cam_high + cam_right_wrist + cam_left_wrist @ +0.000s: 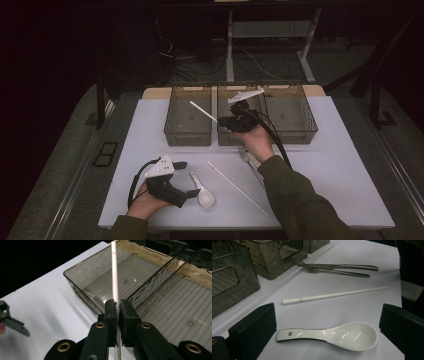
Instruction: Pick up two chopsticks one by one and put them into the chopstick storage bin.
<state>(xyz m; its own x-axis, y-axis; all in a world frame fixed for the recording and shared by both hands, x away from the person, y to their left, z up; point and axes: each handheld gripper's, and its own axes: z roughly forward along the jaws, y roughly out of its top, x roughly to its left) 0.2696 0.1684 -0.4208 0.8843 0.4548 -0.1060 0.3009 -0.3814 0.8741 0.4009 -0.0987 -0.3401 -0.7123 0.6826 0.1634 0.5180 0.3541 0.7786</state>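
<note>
My right gripper point(223, 120) point(116, 305) is shut on a white chopstick point(202, 110) point(114, 275), held in the air so that it points over the leftmost of three smoky plastic bins point(188, 120) point(100, 277). A second white chopstick point(237, 187) point(332, 295) lies on the white table. My left gripper point(187, 179) point(325, 327) rests near the table's front edge, open, its jaws on either side of a white ceramic spoon point(203, 191) point(337, 335) that lies flat.
A steel fork point(329, 271) point(245, 156) and a steel knife point(342, 266) lie side by side beside the second chopstick, in front of the middle bin point(226, 138). The right bin point(292, 115) stands at the back right. The table point(340, 175) has bare room at right.
</note>
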